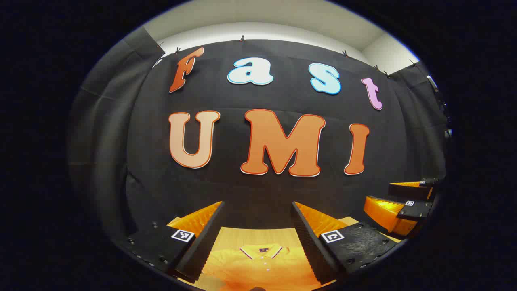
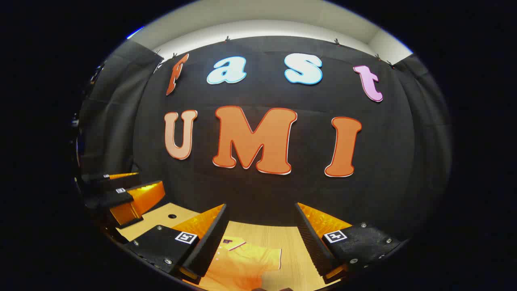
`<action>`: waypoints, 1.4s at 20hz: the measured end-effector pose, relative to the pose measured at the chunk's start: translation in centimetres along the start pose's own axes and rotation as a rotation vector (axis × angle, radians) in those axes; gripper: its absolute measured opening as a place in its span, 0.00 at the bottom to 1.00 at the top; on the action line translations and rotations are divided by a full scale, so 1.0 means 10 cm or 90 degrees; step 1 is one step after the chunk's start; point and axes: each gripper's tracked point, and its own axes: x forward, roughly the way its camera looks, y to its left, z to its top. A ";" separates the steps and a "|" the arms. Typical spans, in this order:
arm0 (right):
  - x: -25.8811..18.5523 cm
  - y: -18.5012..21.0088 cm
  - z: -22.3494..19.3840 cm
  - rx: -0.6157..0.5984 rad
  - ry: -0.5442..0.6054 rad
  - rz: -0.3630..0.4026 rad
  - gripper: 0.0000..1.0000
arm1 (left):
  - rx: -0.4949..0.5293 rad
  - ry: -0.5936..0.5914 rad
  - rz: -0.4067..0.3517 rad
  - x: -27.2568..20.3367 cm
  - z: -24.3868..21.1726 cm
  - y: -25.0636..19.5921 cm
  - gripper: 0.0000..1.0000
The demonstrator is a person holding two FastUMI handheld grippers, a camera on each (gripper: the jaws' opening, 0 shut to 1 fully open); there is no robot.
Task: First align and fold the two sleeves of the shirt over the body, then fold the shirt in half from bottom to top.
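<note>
An orange polo shirt lies flat on the wooden table, collar toward the booth wall, a row of small buttons below it. In the left gripper view my left gripper hangs open above the collar, holding nothing. The right gripper shows off to the right there, its fingers apart. In the right gripper view my right gripper is open over the shirt's right shoulder and short sleeve, with nothing between its fingers. The left gripper appears at the left, held above the table, also open.
The wooden table runs back to the black cloth wall close behind the shirt. A small dark hole marks the tabletop at the left in the right gripper view. Bare wood lies to the right of the sleeve.
</note>
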 end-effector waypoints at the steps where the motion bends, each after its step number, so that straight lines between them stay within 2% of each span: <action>1: -0.03 0.03 -0.02 0.001 0.005 0.007 0.98 | 0.016 -0.003 0.005 -0.02 0.01 0.02 0.98; 5: -0.11 0.10 0.03 0.004 -0.012 0.021 0.98 | 0.037 -0.023 -0.003 -0.23 0.15 -0.02 0.96; 9: -0.14 0.01 -0.10 -0.005 -0.004 0.009 0.98 | 0.045 -0.027 -0.019 -0.42 0.14 -0.12 0.98; 12: -0.18 -0.03 -0.16 0.016 -0.005 0.005 0.98 | 0.044 -0.032 -0.006 -0.53 0.07 -0.11 0.97; 14: -0.14 0.02 -0.24 0.003 -0.001 0.012 0.98 | 0.048 -0.024 0.000 -0.55 0.01 -0.10 0.98; 16: -0.08 0.00 -0.42 0.006 0.032 0.019 0.98 | 0.055 -0.024 0.011 -0.55 0.04 -0.06 0.98; 22: 0.25 -0.29 -0.92 0.008 0.130 -0.005 0.98 | 0.080 -0.039 0.038 -0.60 0.07 0.02 0.98; 28: 0.62 -0.49 -1.65 0.050 0.291 -0.004 0.99 | 0.106 -0.036 0.070 -0.64 0.04 0.07 0.98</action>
